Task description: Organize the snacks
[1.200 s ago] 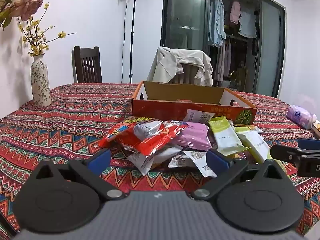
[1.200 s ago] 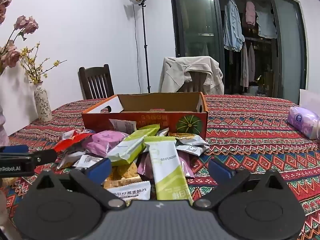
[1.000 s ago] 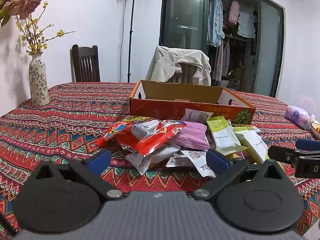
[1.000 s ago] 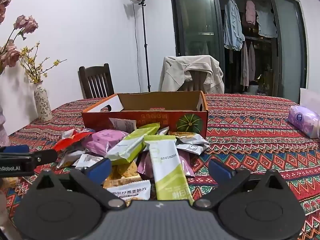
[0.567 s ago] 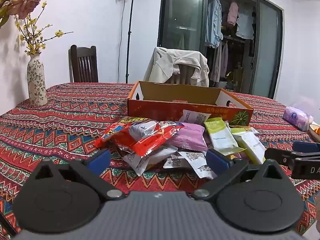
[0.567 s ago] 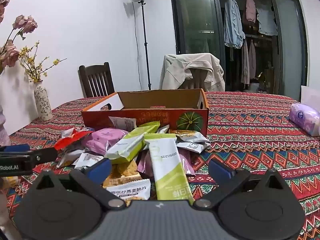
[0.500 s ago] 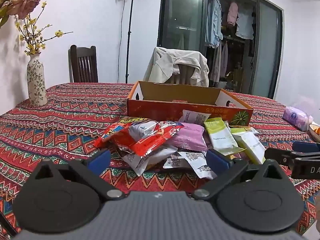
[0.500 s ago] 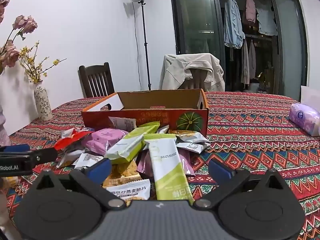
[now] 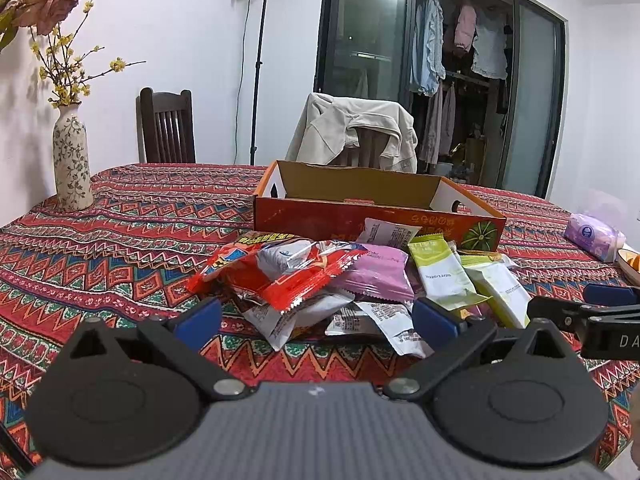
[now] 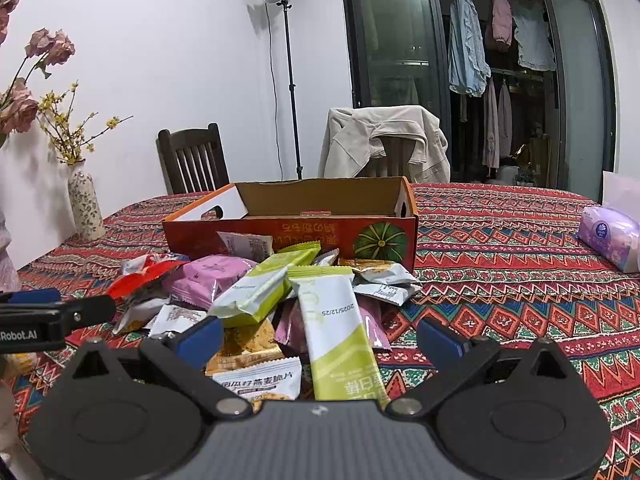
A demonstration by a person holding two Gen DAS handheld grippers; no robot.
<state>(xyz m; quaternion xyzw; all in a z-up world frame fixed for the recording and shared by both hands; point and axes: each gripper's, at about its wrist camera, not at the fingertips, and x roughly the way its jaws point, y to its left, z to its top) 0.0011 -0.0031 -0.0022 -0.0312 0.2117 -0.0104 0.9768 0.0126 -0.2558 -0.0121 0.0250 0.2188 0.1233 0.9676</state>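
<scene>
Just ahead of both spread grippers: snacks.

Patterned tablecloth bears snack pile, cardboard box, vase, tissue pack

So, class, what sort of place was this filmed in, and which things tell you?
Most likely a home dining room: a table under a patterned tablecloth, a wooden dining chair beside a flower vase, and clothes hanging behind glass sliding doors.
</scene>
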